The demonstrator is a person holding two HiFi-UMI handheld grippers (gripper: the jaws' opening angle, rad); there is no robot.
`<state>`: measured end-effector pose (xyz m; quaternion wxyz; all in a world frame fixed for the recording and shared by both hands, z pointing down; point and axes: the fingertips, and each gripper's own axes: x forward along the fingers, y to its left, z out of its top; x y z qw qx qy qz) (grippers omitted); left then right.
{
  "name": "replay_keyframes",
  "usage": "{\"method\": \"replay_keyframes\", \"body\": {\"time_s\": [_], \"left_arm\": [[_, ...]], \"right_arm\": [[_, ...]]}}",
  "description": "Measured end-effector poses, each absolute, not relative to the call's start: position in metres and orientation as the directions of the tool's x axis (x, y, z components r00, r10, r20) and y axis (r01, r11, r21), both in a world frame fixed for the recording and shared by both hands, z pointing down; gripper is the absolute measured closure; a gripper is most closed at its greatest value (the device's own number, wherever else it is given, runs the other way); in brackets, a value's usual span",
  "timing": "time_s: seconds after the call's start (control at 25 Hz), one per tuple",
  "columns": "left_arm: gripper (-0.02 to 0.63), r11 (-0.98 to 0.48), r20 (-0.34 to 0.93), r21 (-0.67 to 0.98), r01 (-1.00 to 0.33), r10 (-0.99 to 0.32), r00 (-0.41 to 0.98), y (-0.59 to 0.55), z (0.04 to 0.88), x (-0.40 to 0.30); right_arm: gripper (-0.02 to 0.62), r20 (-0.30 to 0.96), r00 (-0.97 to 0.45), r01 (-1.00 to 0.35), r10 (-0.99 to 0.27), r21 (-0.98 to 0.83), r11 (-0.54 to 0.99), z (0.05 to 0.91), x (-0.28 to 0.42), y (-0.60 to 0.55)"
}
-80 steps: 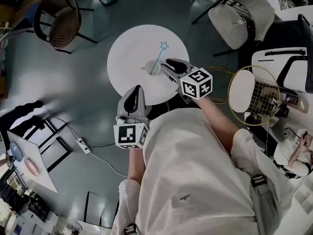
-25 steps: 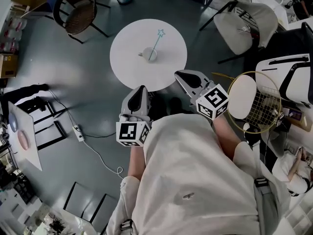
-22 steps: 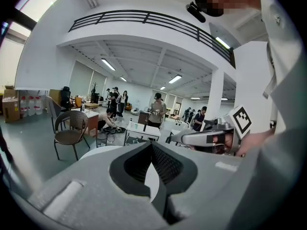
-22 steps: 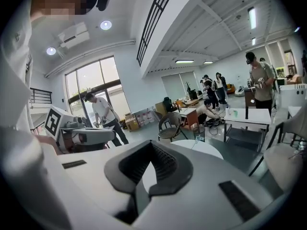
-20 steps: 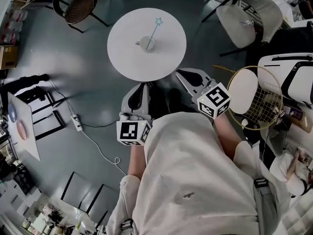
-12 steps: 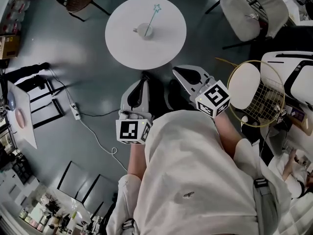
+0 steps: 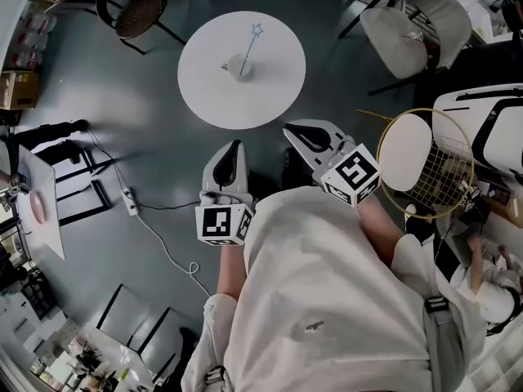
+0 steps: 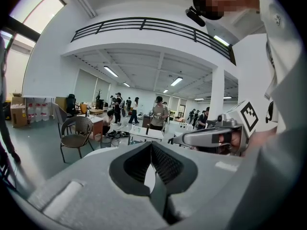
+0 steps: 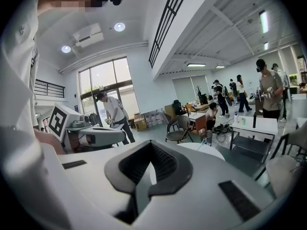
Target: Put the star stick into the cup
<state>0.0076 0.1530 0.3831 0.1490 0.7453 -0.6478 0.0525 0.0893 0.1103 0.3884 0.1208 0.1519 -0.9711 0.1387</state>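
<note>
Well off the table point(image 7: 214, 104) rim hang left gripper point(image 7: 235, 144), right gripper point(image 7: 288, 128) (closed).

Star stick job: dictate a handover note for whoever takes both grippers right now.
Left gripper: shut, empty, held near the body, off the table.
Right gripper: shut, empty, also off the table.
Things: the star stick leans in the cup on the round white table.
Done: the stick is in the cup.
Left: nothing that shows here.
</note>
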Motion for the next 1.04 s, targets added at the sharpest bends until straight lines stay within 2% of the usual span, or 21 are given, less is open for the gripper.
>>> {"method": "replay_keyframes", "body": {"time_s": [1.04], "left_arm": [[0.595, -0.103, 0.291, 0.154, -0.983, -0.946, 0.144, 0.172, 0.388, 0.005]], "right_arm": [[0.589, 0.282, -0.927, -0.319, -0.246, -0.25, 0.914, 0.392, 0.088, 0.134]]}}
